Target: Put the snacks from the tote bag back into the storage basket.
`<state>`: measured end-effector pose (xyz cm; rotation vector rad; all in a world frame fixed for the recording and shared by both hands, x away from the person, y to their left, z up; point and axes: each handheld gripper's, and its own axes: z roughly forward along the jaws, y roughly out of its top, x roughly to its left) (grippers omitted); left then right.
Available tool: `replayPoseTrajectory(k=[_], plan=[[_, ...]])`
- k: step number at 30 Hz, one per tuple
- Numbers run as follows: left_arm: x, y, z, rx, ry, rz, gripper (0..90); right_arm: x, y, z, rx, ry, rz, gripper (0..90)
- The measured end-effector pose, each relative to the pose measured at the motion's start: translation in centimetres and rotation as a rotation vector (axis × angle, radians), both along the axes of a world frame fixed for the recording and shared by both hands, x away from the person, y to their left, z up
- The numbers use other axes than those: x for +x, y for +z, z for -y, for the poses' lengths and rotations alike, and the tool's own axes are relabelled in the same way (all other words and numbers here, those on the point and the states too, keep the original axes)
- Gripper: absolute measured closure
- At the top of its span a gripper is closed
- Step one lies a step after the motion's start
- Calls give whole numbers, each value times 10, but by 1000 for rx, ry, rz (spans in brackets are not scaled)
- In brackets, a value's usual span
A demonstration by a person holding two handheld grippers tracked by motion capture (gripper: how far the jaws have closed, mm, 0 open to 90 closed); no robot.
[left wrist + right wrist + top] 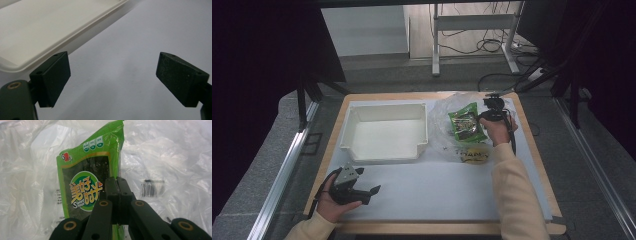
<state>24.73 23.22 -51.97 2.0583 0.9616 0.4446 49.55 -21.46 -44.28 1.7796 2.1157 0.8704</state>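
At 2 o'clock on the table (pixel 532 165), the right gripper (pixel 488 114) has its jaws pressed together on the edge of the green snack packet (pixel 91 182), which lies on a crumpled clear plastic bag (pixel 175 157). A yellow packet (pixel 475 156) sits just beside it toward 5 o'clock. At 7 o'clock, the left gripper (pixel 112 75) rests with jaws spread wide, nothing between them, near the white tray (pixel 384 131) at 11 o'clock.

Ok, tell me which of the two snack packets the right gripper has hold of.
The green packet, with the right gripper shut on its edge, over the clear plastic bag. The yellow packet lies free on the table, nearer the person.
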Motion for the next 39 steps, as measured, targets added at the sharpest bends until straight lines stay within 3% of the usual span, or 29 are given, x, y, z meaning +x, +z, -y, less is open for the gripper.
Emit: replayPoseTrajectory(k=[39], plan=[[0, 0, 1, -2, 1, 0, 124, -22, 35, 31, 117, -29, 134, 899]])
